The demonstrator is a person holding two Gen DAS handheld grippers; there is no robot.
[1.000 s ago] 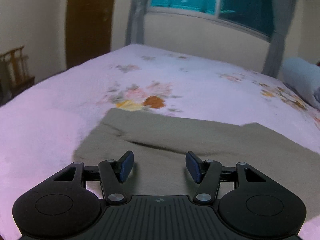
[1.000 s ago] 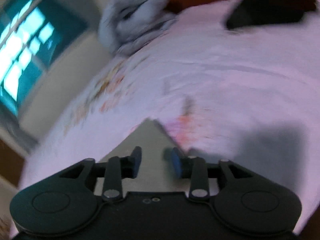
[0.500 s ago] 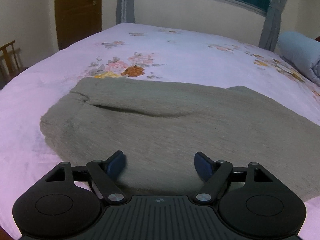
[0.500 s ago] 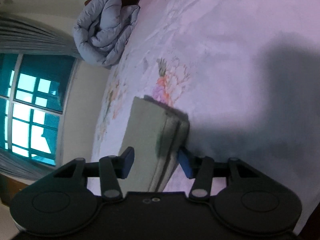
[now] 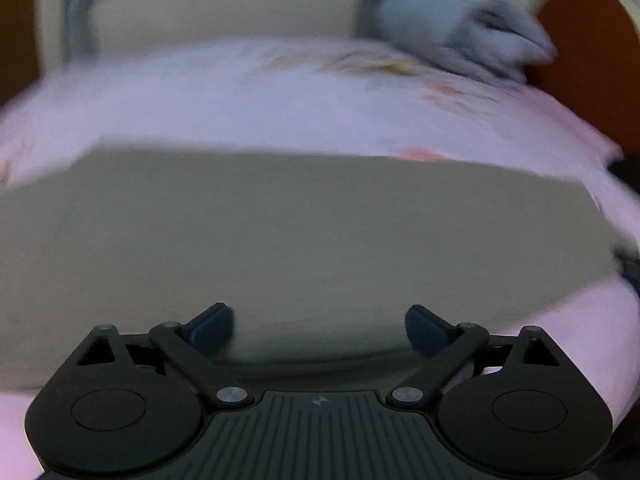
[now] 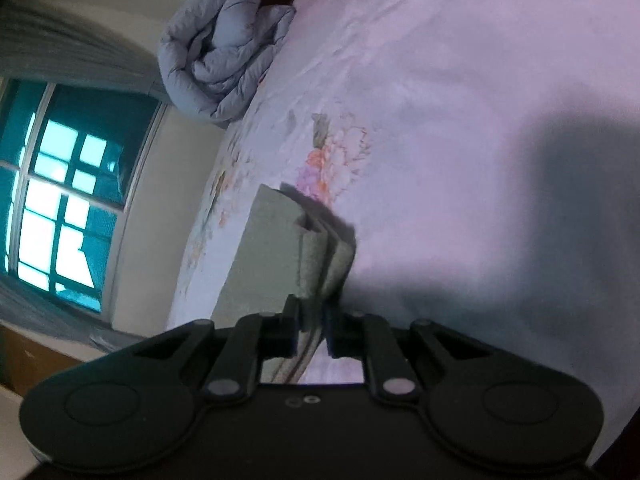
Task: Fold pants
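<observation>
The olive-grey pants [image 5: 304, 232] lie flat in a long folded band across the pink floral bedsheet [image 5: 280, 96]. My left gripper [image 5: 319, 326] is wide open, hovering over the near edge of the pants; the view is motion-blurred. In the right wrist view the pants' layered end [image 6: 316, 256] runs between the fingers of my right gripper [image 6: 311, 326], whose jaws are shut on those fabric layers. The rest of the pants [image 6: 264, 248] stretches away on the bed.
A rolled grey-blue duvet [image 6: 224, 52] lies at the head of the bed, also in the left wrist view [image 5: 460, 36]. A window [image 6: 60, 184] with curtains is behind. An orange-brown headboard [image 5: 588, 52] is at right. A shadow covers the sheet [image 6: 560, 208].
My right gripper closed on the layered end of the pants. My left gripper swung right along the pants and opened wider; its view is now blurred.
</observation>
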